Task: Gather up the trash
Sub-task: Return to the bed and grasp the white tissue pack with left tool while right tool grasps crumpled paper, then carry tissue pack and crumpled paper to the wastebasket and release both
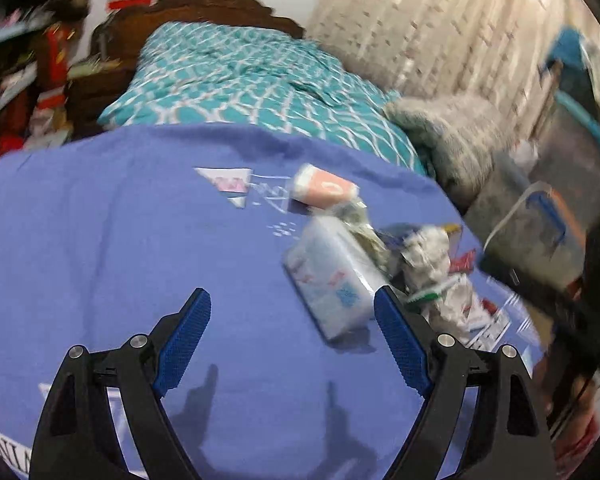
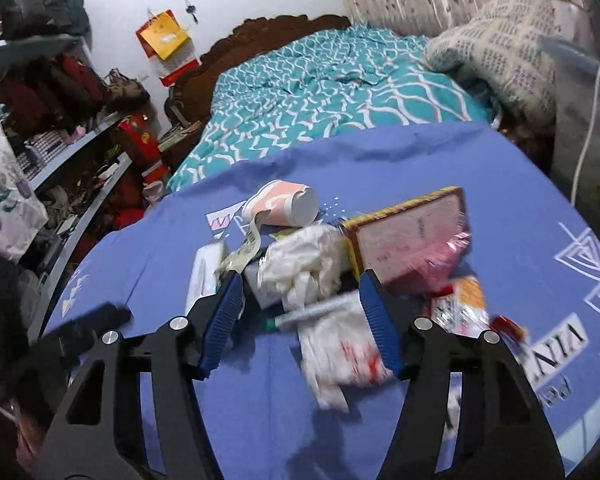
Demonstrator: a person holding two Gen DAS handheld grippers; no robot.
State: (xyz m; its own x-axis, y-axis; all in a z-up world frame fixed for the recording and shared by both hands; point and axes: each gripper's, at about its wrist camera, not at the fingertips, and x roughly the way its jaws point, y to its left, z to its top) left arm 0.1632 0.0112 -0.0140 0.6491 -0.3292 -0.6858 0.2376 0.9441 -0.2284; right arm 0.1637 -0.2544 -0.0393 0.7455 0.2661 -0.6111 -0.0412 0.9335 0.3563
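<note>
A heap of trash lies on a blue cloth (image 1: 140, 240). In the left wrist view it holds a white tissue pack (image 1: 332, 276), a pink paper cup (image 1: 324, 188) on its side and crumpled paper (image 1: 428, 256). My left gripper (image 1: 293, 291) is open and empty, just left of the pack. In the right wrist view my right gripper (image 2: 300, 276) is open over the heap. A pen (image 2: 316, 312) and a white wrapper (image 2: 336, 356) lie between its fingers without being pressed. Crumpled white paper (image 2: 304, 260), a yellow-edged box (image 2: 408, 236) and the cup (image 2: 280, 204) lie beyond the tips.
Behind the blue cloth is a bed with a teal patterned quilt (image 2: 320, 92) and a dark wooden headboard (image 1: 204, 4). Cluttered shelves (image 2: 60, 120) stand on the left. A grey blanket (image 1: 456, 136) and a plastic bin (image 1: 540, 224) are on the right.
</note>
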